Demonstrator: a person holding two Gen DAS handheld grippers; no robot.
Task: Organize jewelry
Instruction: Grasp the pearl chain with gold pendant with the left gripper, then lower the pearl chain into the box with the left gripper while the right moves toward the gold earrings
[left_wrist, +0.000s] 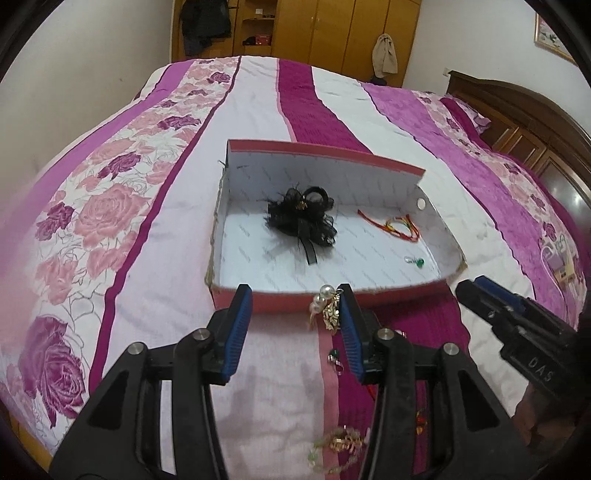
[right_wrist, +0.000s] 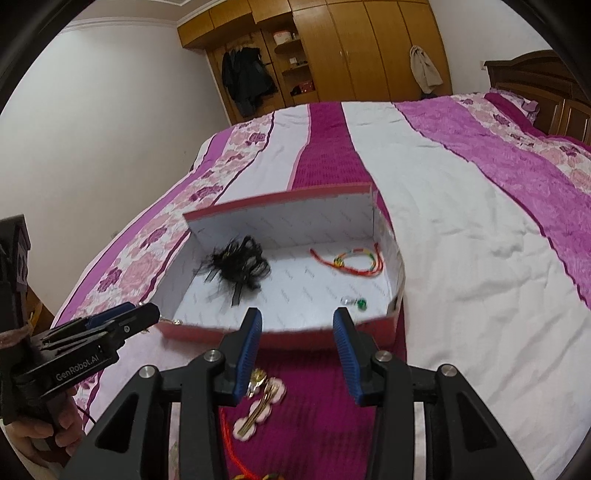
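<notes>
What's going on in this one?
A person holds a gripper in each hand over a bed, sorting jewelry into a red box. It holds a black bow, a red cord and a green earring. The left gripper and right gripper are open; a pearl-and-gold piece sits against the left's finger.

A bed (right_wrist: 461, 229) filled most of both views, covered by a quilted bedspread (left_wrist: 258, 110) in white, magenta and rose-printed stripes. Behind it stood a wooden wardrobe (right_wrist: 354, 48) with open shelves. Dark coats (right_wrist: 247, 77) hung at its left side, and a beige cloth (right_wrist: 424, 68) hung from a door. A dark wooden headboard (left_wrist: 517, 118) rose at the right, a framed picture (left_wrist: 550, 33) above it.
</notes>
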